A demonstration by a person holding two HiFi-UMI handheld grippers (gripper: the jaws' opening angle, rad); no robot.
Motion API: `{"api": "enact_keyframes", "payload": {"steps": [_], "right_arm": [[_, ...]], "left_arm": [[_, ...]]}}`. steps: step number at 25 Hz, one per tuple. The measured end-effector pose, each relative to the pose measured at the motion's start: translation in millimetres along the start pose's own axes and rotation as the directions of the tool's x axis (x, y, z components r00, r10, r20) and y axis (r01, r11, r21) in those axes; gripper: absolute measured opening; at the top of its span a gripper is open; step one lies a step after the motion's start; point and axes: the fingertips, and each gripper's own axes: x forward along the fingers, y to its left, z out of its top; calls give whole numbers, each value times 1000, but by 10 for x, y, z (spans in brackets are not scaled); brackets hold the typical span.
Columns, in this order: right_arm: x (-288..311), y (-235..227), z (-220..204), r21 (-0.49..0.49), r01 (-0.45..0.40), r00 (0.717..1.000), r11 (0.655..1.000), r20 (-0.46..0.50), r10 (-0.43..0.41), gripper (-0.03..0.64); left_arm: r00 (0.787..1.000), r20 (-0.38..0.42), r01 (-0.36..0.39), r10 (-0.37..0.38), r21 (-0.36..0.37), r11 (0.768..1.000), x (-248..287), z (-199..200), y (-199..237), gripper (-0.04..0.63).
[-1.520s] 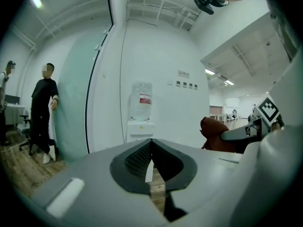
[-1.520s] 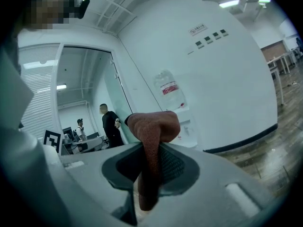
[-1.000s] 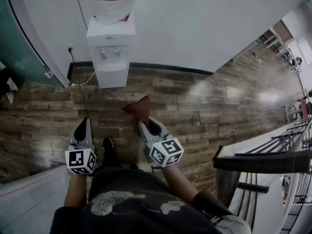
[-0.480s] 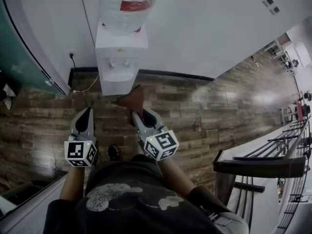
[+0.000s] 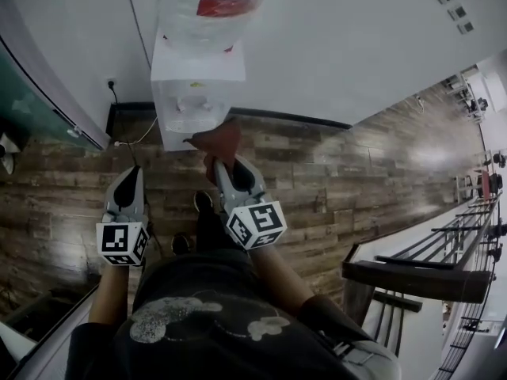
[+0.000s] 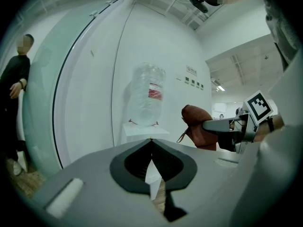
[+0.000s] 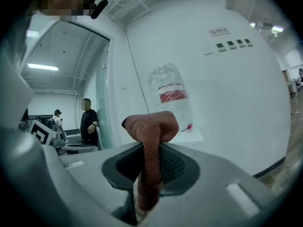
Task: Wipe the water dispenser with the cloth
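Two grippers: both are held low in front of the person and point toward the dispenser.
Left gripper (image 5: 131,179): its jaws are pressed together on nothing. I judge it is kept aside so it does not disturb the wiping.
Water dispenser (image 5: 194,93): white, standing upright against the wall, with a bottle (image 5: 212,6) on top.
Cloth (image 5: 219,137): reddish-brown and bunched, it sticks out past the jaw tips, so this free part can rub. It is near the dispenser's front and seems not yet touching.
Right gripper (image 5: 217,166): its jaws pinch the cloth's lower fold firmly, so it will probably not slip.
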Motion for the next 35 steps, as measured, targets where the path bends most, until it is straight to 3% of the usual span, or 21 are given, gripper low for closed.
{"api": "enact_keyframes", "payload": {"steps": [4,7,14,23,28,35], "right_arm": [[518,3,80,-28,-88,996,996,5,88,61],[1008,97,97,-114,-148,989,982,-1,149,61],[1990,489,-142,-286,-197,980,938,-40,194,61],[2643,614,-672,-291,-219,972,931,-143,184,61],[2866,621,-838,-298,-244,964,923,-173,200,61],[2902,420,-814,-296,-210,973,932,-160,168,64]], "left_arm": [[998,-17,-53,53,-3,999,276,46,157,18],[996,-24,-90,90,3,996,515,92,315,18],[977,-56,-206,203,-37,978,784,3,755,18],[948,-122,-303,294,-65,951,830,-220,1092,18],[945,-124,-313,303,-75,947,928,-286,1140,18],[947,-112,-313,303,-94,945,1197,-292,1193,18]]}}
